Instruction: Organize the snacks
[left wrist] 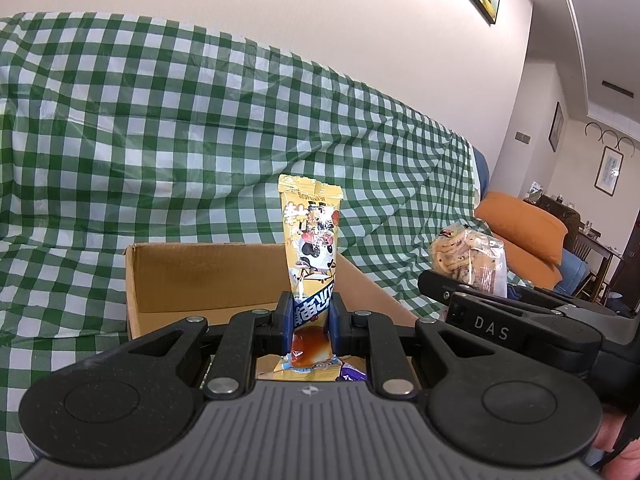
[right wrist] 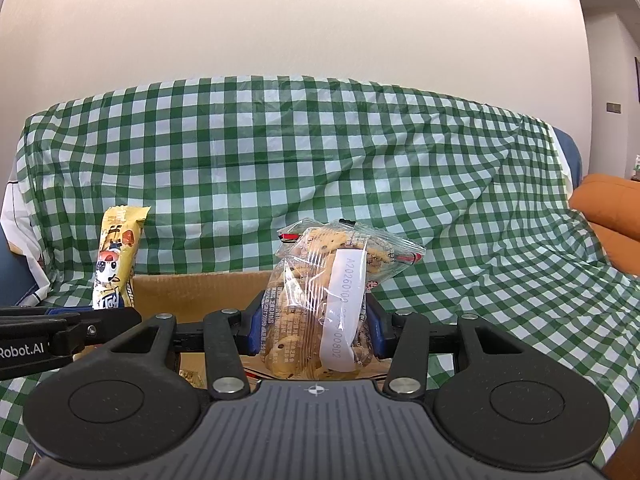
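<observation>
My left gripper (left wrist: 311, 322) is shut on a yellow snack packet with a cartoon cow (left wrist: 312, 240), held upright over an open cardboard box (left wrist: 200, 276). It also shows in the right wrist view (right wrist: 116, 260) at the left. My right gripper (right wrist: 314, 330) is shut on a clear bag of chocolate-chip cookies (right wrist: 324, 300) with a white label, held above the same box (right wrist: 192, 292). The cookie bag also shows in the left wrist view (left wrist: 468, 256), to the right of the box.
A sofa covered with a green-and-white checked cloth (right wrist: 320, 152) lies under and behind the box. More wrappers lie inside the box (left wrist: 348, 374). An orange cushion (left wrist: 520, 228) sits at the right. A wall rises behind the sofa.
</observation>
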Available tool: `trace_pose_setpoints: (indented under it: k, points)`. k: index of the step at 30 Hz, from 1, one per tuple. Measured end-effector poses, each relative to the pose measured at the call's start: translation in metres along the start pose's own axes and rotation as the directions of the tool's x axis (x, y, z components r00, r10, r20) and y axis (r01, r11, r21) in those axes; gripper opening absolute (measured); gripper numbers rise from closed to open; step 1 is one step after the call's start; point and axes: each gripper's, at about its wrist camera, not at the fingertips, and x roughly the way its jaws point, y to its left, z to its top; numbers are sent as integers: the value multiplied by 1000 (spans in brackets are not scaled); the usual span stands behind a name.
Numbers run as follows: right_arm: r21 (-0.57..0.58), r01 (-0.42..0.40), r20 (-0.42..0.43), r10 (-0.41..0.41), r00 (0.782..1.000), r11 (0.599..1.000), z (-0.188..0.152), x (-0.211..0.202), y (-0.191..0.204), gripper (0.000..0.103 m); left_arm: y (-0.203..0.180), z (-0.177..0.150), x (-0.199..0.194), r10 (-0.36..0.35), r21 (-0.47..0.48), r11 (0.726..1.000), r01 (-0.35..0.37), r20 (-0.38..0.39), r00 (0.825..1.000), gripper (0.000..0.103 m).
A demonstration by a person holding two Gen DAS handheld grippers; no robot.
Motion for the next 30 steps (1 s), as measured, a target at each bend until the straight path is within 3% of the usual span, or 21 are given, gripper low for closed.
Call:
trace_pose_setpoints:
  k: [5, 7, 8, 9, 10, 11, 19, 24, 27, 30]
  points:
    - [3, 1, 0, -1, 1000, 1000, 0, 0, -1, 49, -4, -1, 7, -36, 30, 999, 37, -50, 998, 22]
    - [-7, -1, -32, 1, 999, 1000, -2, 4, 0, 51, -7, -3, 11, -5, 74, 997, 11, -76, 997, 52]
    - [-17, 3, -60, -4, 998, 1000, -4, 8, 1, 53, -9, -4, 9, 35, 102, 994, -29, -58, 998, 59]
    - [-24, 14, -92, -16, 996, 1000, -7, 13, 2, 68, -9, -4, 8, 54, 116, 992, -49, -42, 998, 65]
    - [-27, 30, -112, -33, 993, 999, -9, 16, 2, 85, -7, -2, 6, 59, 109, 993, -55, -31, 998, 65]
    - [-25, 44, -118, -47, 992, 999, -9, 18, 1, 88, -3, -1, 4, 60, 91, 994, -57, -27, 998, 65]
    - [2, 27, -111, -26, 993, 1000, -10, 14, -2, 90, -2, 0, -13, 67, 106, 992, -62, -47, 997, 65]
    - [-4, -28, -76, 28, 997, 1000, -6, -1, -10, 92, -19, 5, -28, 150, 209, 971, -120, -134, 979, 66]
    - [-3, -42, -73, 42, 996, 999, -4, -12, -17, 95, -23, 6, -39, 172, 155, 977, -143, -194, 966, 68]
    - [12, -66, -89, 67, 994, 998, -3, -25, -27, 98, -27, -1, -43, 189, 70, 982, -178, -247, 950, 79]
